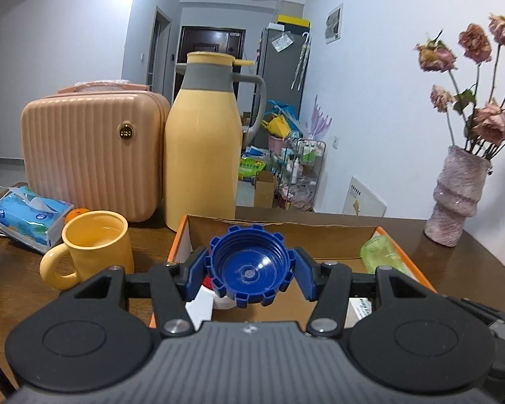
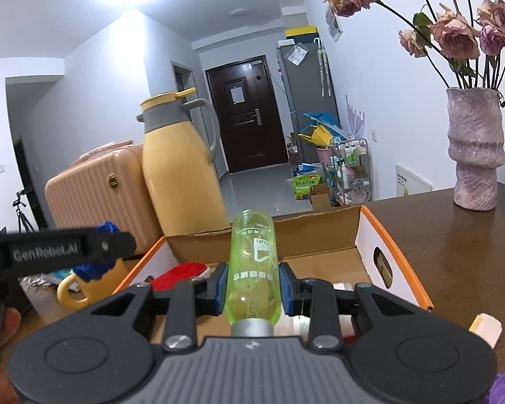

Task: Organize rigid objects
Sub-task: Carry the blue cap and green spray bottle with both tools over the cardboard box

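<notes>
My left gripper (image 1: 249, 272) is shut on a blue ribbed cap (image 1: 250, 264), its hollow side toward the camera, held over the orange-edged cardboard box (image 1: 320, 232). My right gripper (image 2: 252, 284) is shut on a green translucent bottle (image 2: 254, 269) with a silver neck, held over the same box (image 2: 363, 232). The bottle also shows at the box's right side in the left wrist view (image 1: 382, 254). The left gripper with the cap shows at the left in the right wrist view (image 2: 97, 245). A red and white object (image 2: 178, 274) lies inside the box.
A yellow thermos jug (image 1: 202, 141), a pink ribbed case (image 1: 91, 158), a yellow mug (image 1: 91, 249) and a tissue pack (image 1: 30, 215) stand left of and behind the box. A pink vase of dried roses (image 1: 454, 195) stands on the brown table (image 1: 481, 262) at right.
</notes>
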Demonstrator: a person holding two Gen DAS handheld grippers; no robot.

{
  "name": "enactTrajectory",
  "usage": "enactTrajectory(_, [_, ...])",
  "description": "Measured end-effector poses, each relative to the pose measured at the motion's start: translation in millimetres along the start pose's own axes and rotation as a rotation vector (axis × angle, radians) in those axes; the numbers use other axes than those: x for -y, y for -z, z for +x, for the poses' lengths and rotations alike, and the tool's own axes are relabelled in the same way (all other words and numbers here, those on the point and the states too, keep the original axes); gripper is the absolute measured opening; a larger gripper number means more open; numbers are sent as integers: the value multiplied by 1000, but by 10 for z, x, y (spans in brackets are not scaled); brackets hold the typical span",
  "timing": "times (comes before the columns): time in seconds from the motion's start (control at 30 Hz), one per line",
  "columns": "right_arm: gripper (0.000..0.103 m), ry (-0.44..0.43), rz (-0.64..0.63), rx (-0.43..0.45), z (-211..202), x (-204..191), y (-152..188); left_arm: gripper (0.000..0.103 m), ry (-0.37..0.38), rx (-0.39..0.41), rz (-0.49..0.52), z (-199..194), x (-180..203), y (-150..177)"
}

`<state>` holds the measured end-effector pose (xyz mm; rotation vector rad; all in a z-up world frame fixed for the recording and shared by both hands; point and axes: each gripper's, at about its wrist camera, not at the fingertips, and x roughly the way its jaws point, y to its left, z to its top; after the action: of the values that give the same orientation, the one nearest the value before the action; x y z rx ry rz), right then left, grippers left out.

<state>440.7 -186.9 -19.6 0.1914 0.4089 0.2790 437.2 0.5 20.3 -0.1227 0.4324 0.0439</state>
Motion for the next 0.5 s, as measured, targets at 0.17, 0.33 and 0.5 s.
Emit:
enactTrajectory(0.17, [30, 10, 20, 2, 186, 55, -98, 55, -9, -14, -1, 207, 8, -31])
enactTrajectory(0.33, [30, 32, 15, 1, 379, 90, -160, 55, -27, -28, 4, 392, 12, -60])
enactTrajectory(0.5, [30, 47, 25, -15, 560, 140, -202, 55, -42, -38, 3, 563, -4, -106])
